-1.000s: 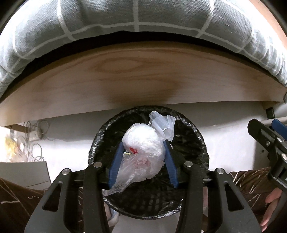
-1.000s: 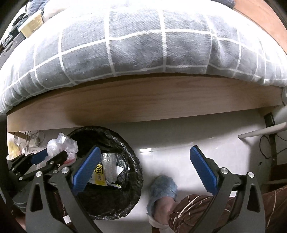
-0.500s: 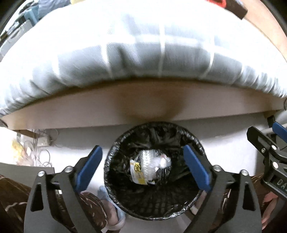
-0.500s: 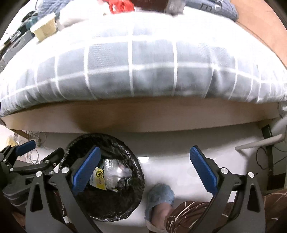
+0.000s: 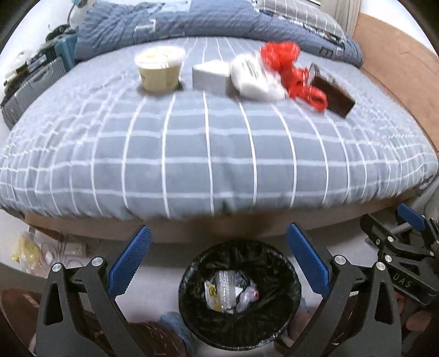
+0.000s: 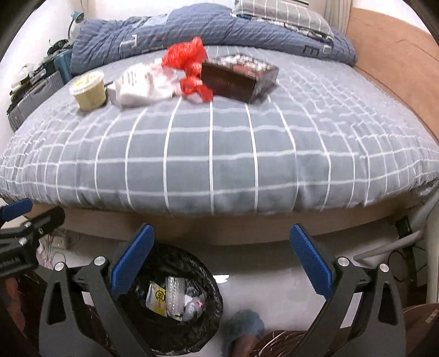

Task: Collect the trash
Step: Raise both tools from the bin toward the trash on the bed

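Note:
A black-lined trash bin (image 5: 290, 299) (image 6: 211, 315) stands on the floor by the bed and holds wrappers and a clear plastic bag (image 5: 245, 298). My left gripper (image 5: 218, 263) is open and empty, raised above the bin. My right gripper (image 6: 219, 261) is open and empty to the right of the bin. On the grey checked bed lie a cream cup (image 5: 159, 68) (image 6: 89, 93), a white box (image 5: 210, 77), a white packet (image 5: 253, 79) (image 6: 137, 85), red netting (image 5: 290, 68) (image 6: 189, 66) and a dark brown box (image 5: 333, 94) (image 6: 236, 78).
A blue duvet (image 5: 192, 24) is bunched at the bed's far end. A grey suitcase (image 5: 30, 88) stands at the left. A wooden headboard (image 6: 397, 60) is at the right. Cables (image 5: 63, 244) lie on the floor left of the bin. A blue slipper (image 6: 244, 329) is by the bin.
My left gripper opened and let the clear plastic bag drop into the bin. Both grippers have since risen and tilted up, bringing the bed top into view.

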The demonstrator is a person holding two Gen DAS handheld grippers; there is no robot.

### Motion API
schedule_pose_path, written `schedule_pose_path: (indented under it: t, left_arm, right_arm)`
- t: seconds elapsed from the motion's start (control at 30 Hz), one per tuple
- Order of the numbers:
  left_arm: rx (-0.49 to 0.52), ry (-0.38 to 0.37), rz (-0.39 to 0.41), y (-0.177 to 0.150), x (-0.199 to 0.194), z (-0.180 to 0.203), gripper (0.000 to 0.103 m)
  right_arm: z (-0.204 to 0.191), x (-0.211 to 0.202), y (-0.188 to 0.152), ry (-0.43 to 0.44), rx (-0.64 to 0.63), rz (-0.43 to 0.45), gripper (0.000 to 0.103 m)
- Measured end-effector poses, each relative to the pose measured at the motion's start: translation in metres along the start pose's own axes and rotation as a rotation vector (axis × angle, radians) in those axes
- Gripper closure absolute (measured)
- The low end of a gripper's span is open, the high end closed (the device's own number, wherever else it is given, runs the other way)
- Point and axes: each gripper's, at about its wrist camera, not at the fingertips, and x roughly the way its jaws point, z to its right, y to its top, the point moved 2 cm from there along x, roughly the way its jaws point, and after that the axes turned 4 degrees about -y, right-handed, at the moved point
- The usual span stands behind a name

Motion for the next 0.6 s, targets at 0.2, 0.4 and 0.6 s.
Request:
schedule_pose_path:
  t: [0.2, 0.4, 0.6]
  left_arm:
    - [0.009, 0.015, 0.049, 0.033, -0.014, -0.008, 0.006]
    - [-0.042, 0.019, 0.065, 0.068, -0.013, -0.033, 0.006]
    - [-0.067, 0.035, 0.091, 0.107, -0.01, -0.054, 0.006]
  right_arm:
    - [-0.008, -0.017, 0.031, 0.001, -0.031, 0.09, 0.007]
    - [-0.007, -0.019, 0.069, 0.015, -0.038, 0.128, 0.007]
    - [-0.007, -0.005, 0.116, 0.032, -0.037, 0.15, 0.008]
